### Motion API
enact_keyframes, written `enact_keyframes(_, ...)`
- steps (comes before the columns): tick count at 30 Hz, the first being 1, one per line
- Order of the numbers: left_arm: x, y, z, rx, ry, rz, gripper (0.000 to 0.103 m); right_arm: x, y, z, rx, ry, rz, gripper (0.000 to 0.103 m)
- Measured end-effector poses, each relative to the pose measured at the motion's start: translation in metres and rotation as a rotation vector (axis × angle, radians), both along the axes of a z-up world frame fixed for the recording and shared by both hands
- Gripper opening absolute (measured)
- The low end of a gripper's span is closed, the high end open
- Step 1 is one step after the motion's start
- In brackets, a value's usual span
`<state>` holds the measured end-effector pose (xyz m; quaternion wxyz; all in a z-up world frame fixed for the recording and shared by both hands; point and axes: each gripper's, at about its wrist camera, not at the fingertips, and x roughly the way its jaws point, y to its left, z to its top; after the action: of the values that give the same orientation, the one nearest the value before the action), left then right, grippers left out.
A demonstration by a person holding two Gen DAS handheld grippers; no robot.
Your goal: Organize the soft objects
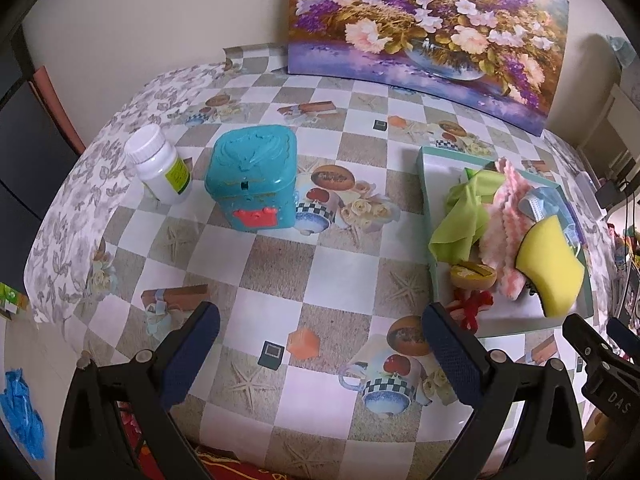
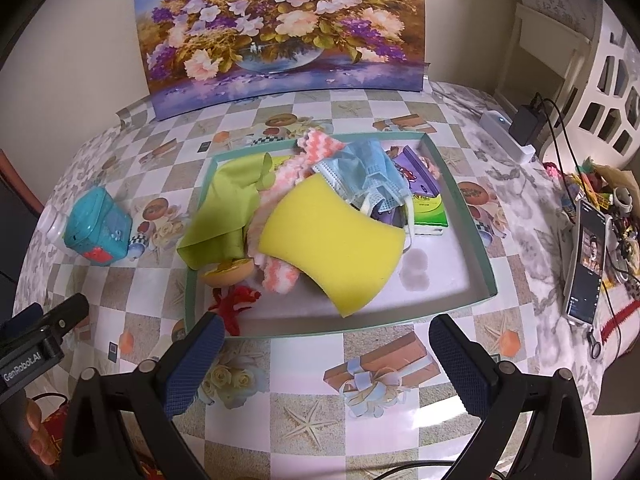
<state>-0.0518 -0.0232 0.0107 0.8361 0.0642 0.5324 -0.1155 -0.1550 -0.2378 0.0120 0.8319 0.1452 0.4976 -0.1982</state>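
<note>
A flower painting (image 2: 280, 28) leaned against the cream wall at the back of the worktop (image 1: 280, 264), which was covered by a checkered oilcloth printed with teapots, starfish and gift boxes. On the left part of it stood a white bottle (image 1: 158, 164) and, just beside it, a teal box (image 1: 253, 176) with a red clasp. To the right lay a shallow green-rimmed tray (image 2: 472, 236) holding the soft things in a heap: a yellow sponge (image 2: 332, 240) on top at the front, a green cloth (image 2: 224, 208) draped over the tray's left rim, a pink-and-white knitted piece (image 2: 280, 276) under the sponge, and blue face masks (image 2: 360, 172) behind it. A green-and-purple packet (image 2: 424, 196) lay at the back right of the tray, and a red fuzzy piece (image 2: 236, 300) and a small round tan thing (image 2: 230, 272) sat at the near left corner. A phone (image 2: 586, 264) with a lit screen and a white power strip (image 2: 508, 132) lay on the worktop well to the tray's right.

The left gripper (image 1: 320, 340) hung over bare oilcloth with its fingers spread wide, holding nothing. The right gripper (image 2: 326, 344) was just in front of the tray's near rim, likewise spread wide and empty.
</note>
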Motion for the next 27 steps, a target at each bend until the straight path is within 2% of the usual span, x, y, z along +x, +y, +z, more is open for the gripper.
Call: enact_keyframes(27,0.005,0.005,-0.013,0.027,0.063,0.033,0.101,0.003,0.000,-0.008,0.001,0.036,0.008,0.103)
